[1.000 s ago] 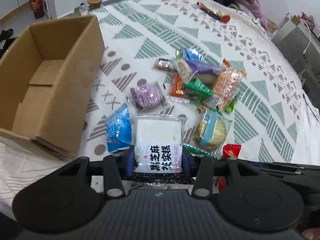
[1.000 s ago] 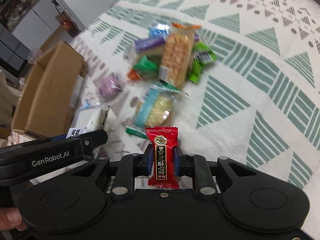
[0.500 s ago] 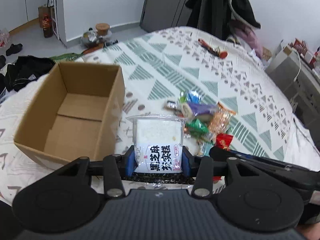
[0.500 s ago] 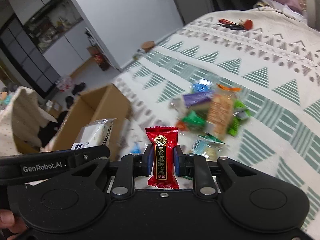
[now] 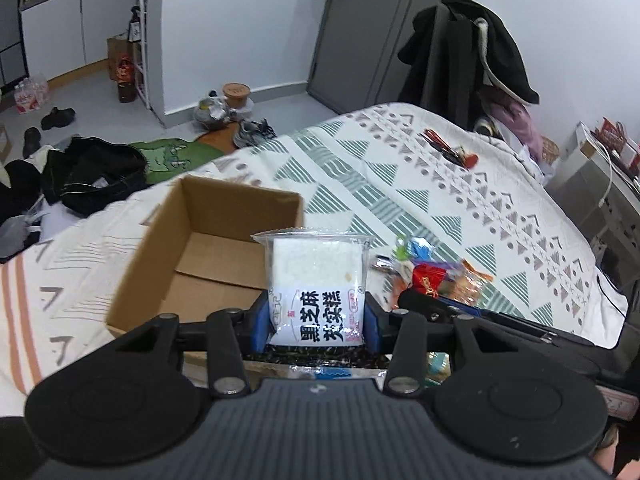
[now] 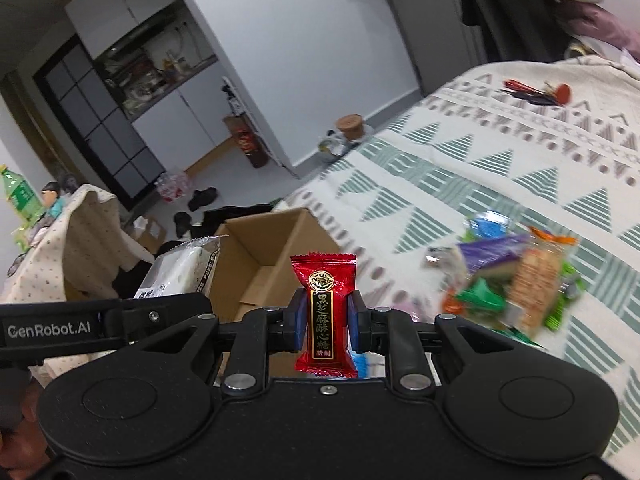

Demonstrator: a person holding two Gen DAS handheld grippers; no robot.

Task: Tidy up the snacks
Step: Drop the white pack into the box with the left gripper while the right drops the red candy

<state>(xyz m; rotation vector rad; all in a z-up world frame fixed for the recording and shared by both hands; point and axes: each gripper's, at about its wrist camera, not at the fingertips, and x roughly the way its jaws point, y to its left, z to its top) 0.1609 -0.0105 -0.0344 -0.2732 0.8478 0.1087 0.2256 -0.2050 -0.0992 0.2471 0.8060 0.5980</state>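
My left gripper (image 5: 316, 320) is shut on a white cake packet (image 5: 316, 276) with black characters, held upright above the bed, just right of the open cardboard box (image 5: 208, 252). The same packet (image 6: 180, 276) shows at the left of the right wrist view, over the box (image 6: 272, 264). My right gripper (image 6: 324, 320) is shut on a red candy (image 6: 323, 312), also held upright in the air, with the box behind it. The red candy (image 5: 430, 276) appears beside my left gripper. A pile of mixed snacks (image 6: 516, 276) lies on the patterned bedspread (image 5: 400, 184) to the right.
The box stands empty near the bed's left edge. Red-handled items (image 5: 452, 148) lie at the far end of the bed. Clothes, shoes and bags (image 5: 88, 168) litter the floor beyond. A coat rack (image 5: 464, 52) stands behind the bed.
Both grippers have risen and tilted up from the snack pile, each still holding its snack, and now sit beside the box. More of the room shows.
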